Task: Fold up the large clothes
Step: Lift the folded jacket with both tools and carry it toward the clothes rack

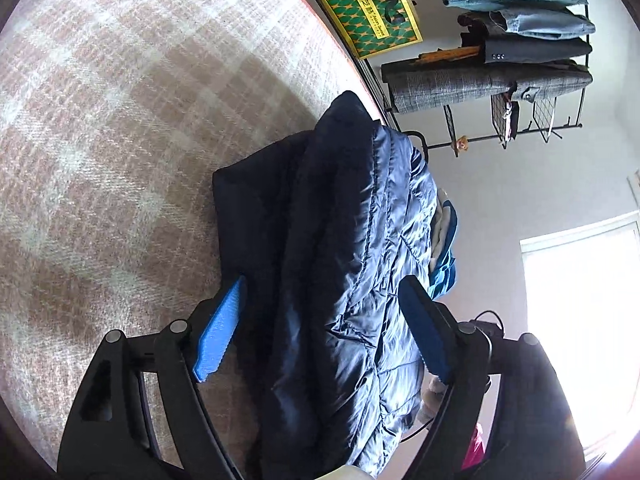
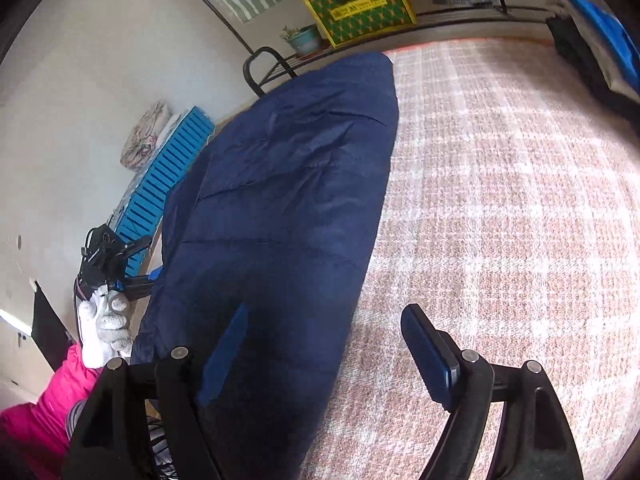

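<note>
In the left wrist view we look down along the left gripper (image 1: 322, 328) at a dark navy quilted jacket (image 1: 352, 248) lying on a pink and cream checked blanket (image 1: 120, 140). The jacket is folded into a long, narrow bundle whose long axis runs away from us, from the bottom of the frame up toward the blanket's far edge, where its rounded end sits. Its surface is shiny and puffy, with stitched quilting lines and creases catching the light on the right side, while the left side is in shadow. The tongs stand wide, one blue pad on each side of the bundle, and neither pad presses on the fabric. Beyond the blanket we see a clothes rack (image 1: 500, 60) with hanging garments and a green and yellow box (image 1: 370, 10).

In the right wrist view the right gripper (image 2: 326, 354) also stands wide. Its left pad is over the near end of the jacket (image 2: 288, 184), its right pad over bare blanket (image 2: 500, 220), and we cannot see it gripping anything. Here the jacket lies along the left edge of the blanket, its long axis running from the lower left up toward the far edge, smooth and matte navy with faint seams. At the left a white-gloved hand (image 2: 106, 328) holds the other gripper beside the jacket, near a blue slatted crate (image 2: 168, 184).
</note>
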Tool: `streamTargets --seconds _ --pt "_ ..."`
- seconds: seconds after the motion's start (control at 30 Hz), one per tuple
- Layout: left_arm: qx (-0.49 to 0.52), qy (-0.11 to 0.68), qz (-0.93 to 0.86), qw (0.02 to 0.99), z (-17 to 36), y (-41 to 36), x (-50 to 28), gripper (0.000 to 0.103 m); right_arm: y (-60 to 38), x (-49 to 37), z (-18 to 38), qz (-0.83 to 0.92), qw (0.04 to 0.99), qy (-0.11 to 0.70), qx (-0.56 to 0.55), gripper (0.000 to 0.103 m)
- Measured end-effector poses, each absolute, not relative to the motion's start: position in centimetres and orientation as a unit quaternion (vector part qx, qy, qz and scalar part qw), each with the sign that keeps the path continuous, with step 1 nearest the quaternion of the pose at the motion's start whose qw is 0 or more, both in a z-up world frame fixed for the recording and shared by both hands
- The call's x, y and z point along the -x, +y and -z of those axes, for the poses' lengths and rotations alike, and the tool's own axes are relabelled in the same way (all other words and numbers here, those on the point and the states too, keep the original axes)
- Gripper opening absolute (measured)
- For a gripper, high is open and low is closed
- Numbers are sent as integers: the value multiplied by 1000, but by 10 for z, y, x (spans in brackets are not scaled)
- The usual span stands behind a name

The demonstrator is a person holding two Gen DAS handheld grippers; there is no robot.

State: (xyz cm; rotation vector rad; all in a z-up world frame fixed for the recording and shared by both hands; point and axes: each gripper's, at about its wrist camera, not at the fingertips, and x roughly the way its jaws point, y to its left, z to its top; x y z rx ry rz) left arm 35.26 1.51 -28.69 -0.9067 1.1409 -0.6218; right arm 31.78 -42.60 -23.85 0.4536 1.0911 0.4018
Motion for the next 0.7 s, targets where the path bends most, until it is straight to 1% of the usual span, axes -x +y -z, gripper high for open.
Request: streamTargets --seconds 0.1,0.27,0.47,0.5,0.57,0.63,0.7 --pt "364 529 258 722 287 11 -355 80 -433 -328 253 -192 798 517 -243 82" --pt "398 528 267 701 298 23 -350 80 -435 -325 261 -210 789 516 -260 82" --pt "395 531 299 687 298 11 -359 80 -437 -332 263 -224 784 518 -259 82" --pt "397 531 302 685 298 8 -361 80 -440 -326 261 -230 782 519 -259 79" --pt "393 528 306 688 296 3 -364 80 -440 -329 263 -240 777 517 -266 77" --pt "389 530 309 688 295 -3 -369 80 -441 -334 266 -249 772 516 -276 70" --pt "381 533 312 688 295 -9 -373 80 -437 -340 269 -256 766 518 -281 66"
